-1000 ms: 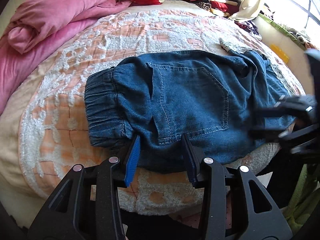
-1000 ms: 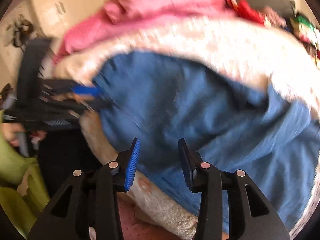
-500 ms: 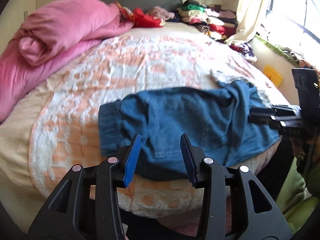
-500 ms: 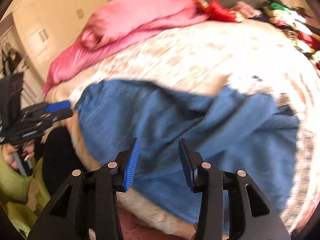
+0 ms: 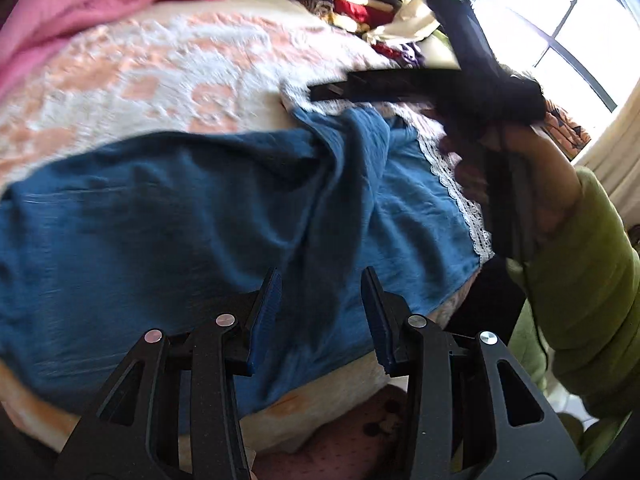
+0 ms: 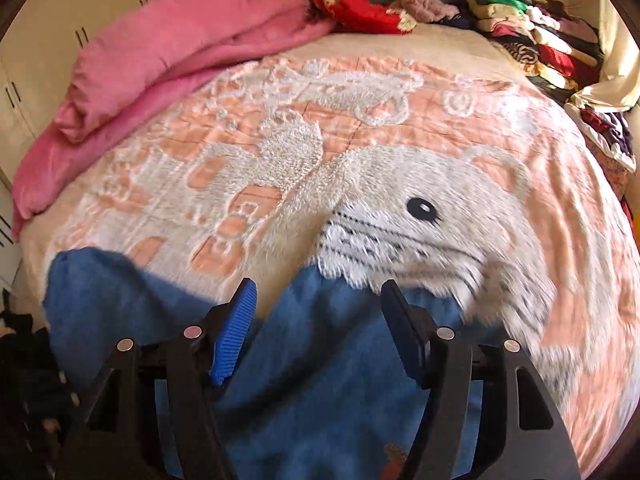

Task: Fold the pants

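The blue denim pants lie flat on the peach and white bedspread, with a raised crease running down them and white lace along their right edge. My left gripper hovers over their near edge, jaws partly apart with nothing pinched. The right gripper, held by a hand with a green sleeve, is above the pants' far right corner. In the right wrist view the right gripper is over the pants, its jaws opening and nothing between them.
A rolled pink duvet lies at the back left of the bed. Stacks of folded clothes fill the back right. A bright window is at the right. The bed's near edge drops off just below the pants.
Both grippers swung across the bed. The left wrist view now sits closer over the pants' right part. The right gripper rose above the far corner and its jaws spread wider.
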Motion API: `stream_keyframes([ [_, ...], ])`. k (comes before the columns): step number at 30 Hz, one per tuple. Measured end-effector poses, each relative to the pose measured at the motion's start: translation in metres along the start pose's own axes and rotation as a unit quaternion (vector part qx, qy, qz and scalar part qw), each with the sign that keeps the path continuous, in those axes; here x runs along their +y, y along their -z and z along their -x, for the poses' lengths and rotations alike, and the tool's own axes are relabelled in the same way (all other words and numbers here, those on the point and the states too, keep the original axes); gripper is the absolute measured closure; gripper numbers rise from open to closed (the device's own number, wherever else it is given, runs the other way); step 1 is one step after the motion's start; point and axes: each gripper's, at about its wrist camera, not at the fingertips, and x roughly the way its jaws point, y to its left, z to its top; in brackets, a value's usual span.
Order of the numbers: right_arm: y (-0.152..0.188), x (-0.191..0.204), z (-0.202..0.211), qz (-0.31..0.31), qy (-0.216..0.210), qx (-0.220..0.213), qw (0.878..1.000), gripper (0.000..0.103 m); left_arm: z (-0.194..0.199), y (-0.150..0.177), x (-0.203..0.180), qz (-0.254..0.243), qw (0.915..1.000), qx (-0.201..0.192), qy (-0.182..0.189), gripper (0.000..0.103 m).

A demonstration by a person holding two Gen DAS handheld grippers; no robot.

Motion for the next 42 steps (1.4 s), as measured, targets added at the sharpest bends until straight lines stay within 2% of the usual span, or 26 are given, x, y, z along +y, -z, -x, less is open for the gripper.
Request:
stream_keyframes([
  [5, -0.025, 0.004, -0.043, -0.005, 0.027, 0.029, 0.999, 0.039, -0.027, -0.005, -0.009, -0.002, 0.9998, 0.019, 0.0, 0.067],
  [8, -0.031, -0.009, -0.069, -0.023, 0.066, 0.048, 0.996, 0.042, -0.037, -0.002, -0.014, -0.008, 0.9995, 0.029, -0.001, 0.067],
  [10, -0.031, -0.018, -0.073, -0.028, 0.069, 0.047, 0.996, 0.07, -0.038, -0.001, -0.014, -0.009, 0.9995, 0.03, -0.002, 0.067],
  [12, -0.031, -0.028, -0.066, -0.03, 0.059, 0.039, 0.997, 0.091, -0.037, 0.0, -0.014, -0.009, 0.9995, 0.029, 0.001, 0.067],
  [16, -0.019, -0.057, -0.025, -0.08, 0.009, 0.002, 0.997, 0.092, -0.033, 0.0, -0.014, -0.014, 0.9997, 0.021, -0.006, 0.064],
  [18, -0.011, -0.067, 0.002, -0.095, 0.0, -0.019, 0.995, 0.092, -0.03, 0.0, -0.014, -0.016, 0.9997, 0.017, -0.012, 0.06],
  [23, 0.025, -0.095, 0.075, -0.142, -0.024, -0.07, 0.987, 0.092, -0.026, 0.0, -0.012, -0.034, 0.9989, 0.004, -0.033, 0.062],
  [24, 0.035, -0.102, 0.09, -0.155, -0.028, -0.078, 0.984, 0.092, -0.025, -0.001, -0.011, -0.037, 0.9987, 0.004, -0.036, 0.078],
  [26, 0.058, -0.114, 0.114, -0.18, -0.035, -0.087, 0.979, 0.092, -0.025, -0.001, -0.015, -0.055, 0.9971, 0.007, -0.052, 0.102],
  [27, 0.067, -0.118, 0.121, -0.19, -0.039, -0.088, 0.977, 0.092, -0.023, -0.001, -0.017, -0.062, 0.9964, 0.006, -0.057, 0.102],
  [30, 0.103, -0.127, 0.141, -0.221, -0.051, -0.082, 0.97, 0.092, -0.02, 0.001, -0.026, -0.09, 0.9942, 0.004, -0.059, 0.103],
  [34, 0.146, -0.129, 0.152, -0.254, -0.052, -0.065, 0.964, 0.092, -0.014, 0.008, -0.042, -0.14, 0.987, -0.003, -0.079, 0.103],
  [40, 0.194, -0.125, 0.133, -0.28, -0.042, -0.007, 0.959, 0.089, -0.021, 0.016, -0.044, -0.16, 0.9831, 0.015, -0.089, 0.103],
  [42, 0.205, -0.127, 0.13, -0.296, -0.045, -0.001, 0.954, 0.089, -0.024, 0.02, -0.048, -0.169, 0.9814, 0.021, -0.089, 0.103],
])
